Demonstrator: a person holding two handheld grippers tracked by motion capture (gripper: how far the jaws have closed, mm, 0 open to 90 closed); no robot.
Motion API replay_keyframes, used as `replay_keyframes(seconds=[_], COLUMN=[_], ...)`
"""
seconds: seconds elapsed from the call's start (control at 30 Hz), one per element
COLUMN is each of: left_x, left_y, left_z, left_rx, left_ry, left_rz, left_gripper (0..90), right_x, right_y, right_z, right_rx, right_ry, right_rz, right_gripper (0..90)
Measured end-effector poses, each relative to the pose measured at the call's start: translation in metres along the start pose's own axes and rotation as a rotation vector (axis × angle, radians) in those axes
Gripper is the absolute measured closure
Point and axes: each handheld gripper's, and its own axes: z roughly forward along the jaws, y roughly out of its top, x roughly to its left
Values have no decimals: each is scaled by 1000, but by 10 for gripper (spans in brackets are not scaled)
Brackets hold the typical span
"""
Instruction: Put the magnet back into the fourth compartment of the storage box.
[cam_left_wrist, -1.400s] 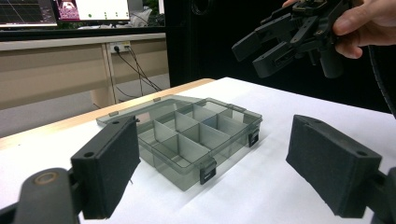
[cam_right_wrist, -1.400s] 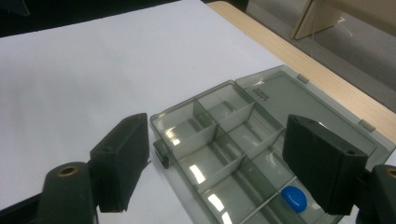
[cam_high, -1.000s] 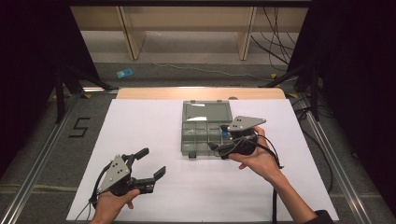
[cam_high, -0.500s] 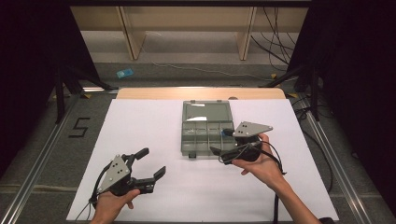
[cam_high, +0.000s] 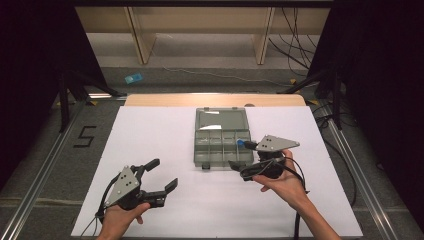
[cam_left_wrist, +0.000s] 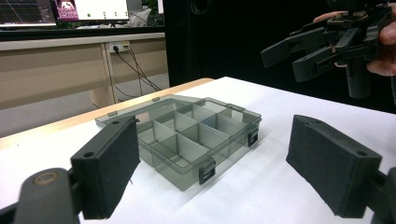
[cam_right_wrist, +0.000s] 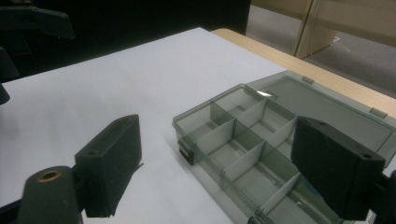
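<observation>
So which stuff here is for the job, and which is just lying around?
For the job:
- open grey compartment box
- left gripper, open
- right gripper, open beside the box

Just lying around:
- blue thing on the floor
- floor cables

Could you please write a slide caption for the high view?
Open, empty divided box on white table; both grippers, left and right, open, holding nothing.
</observation>
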Motion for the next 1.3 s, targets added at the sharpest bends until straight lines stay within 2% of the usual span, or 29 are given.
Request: replay_keyframes(seconds=[0.23,0.27,0.43,0.5,0.53,0.6,0.67,0.77,0.8,0.83,0.87,0.93,1.07,1.1,1.17,1.3], left_x=[0,-1,0,0,0,-1,-1,-1,-1,-1,-1,-1,-1,-1,-1,-1], left_y=[0,-1,0,0,0,-1,-1,-1,-1,-1,-1,-1,-1,-1,-1,-1], left_z=[1,1,0,1,1,1,1,1,1,2,2,1,1,1,1,2], left_rx=[6,6,5,5,6,6,7,9,9,-4,0,10,12,11,10,10], left_ry=[-8,-8,-6,-6,-6,-7,-7,-7,-7,-16,-12,-8,-9,-10,-11,-11], left_rz=[2,0,4,1,5,1,1,0,0,-2,-1,-1,-4,-4,-5,-3], left_gripper=[162,162,162,162,162,162,162,162,162,162,162,162,162,162,162,162], right_x=[0,0,1,2,2,2,2,4,4,4,6,6,8,8,8,10], right_y=[-5,-5,-9,-11,-11,-13,-14,-16,-16,-17,-18,-19,-20,-21,-22,-27], right_z=[-5,-6,-9,-9,-11,-12,-14,-14,-16,-16,-17,-18,-21,-22,-23,-27], right_rx=[-16,-25,-24,-27,-20,-27,-40,-53,-43,-55,-52,-50,-57,-75,-82,-70], right_ry=[-1,-14,-18,-6,-20,-10,-25,-6,-15,-23,-24,-22,-10,-31,-36,-29], right_rz=[21,8,14,28,21,29,22,41,39,30,41,35,56,43,43,65], right_gripper=[173,173,173,172,172,172,172,171,171,170,171,171,170,171,169,169])
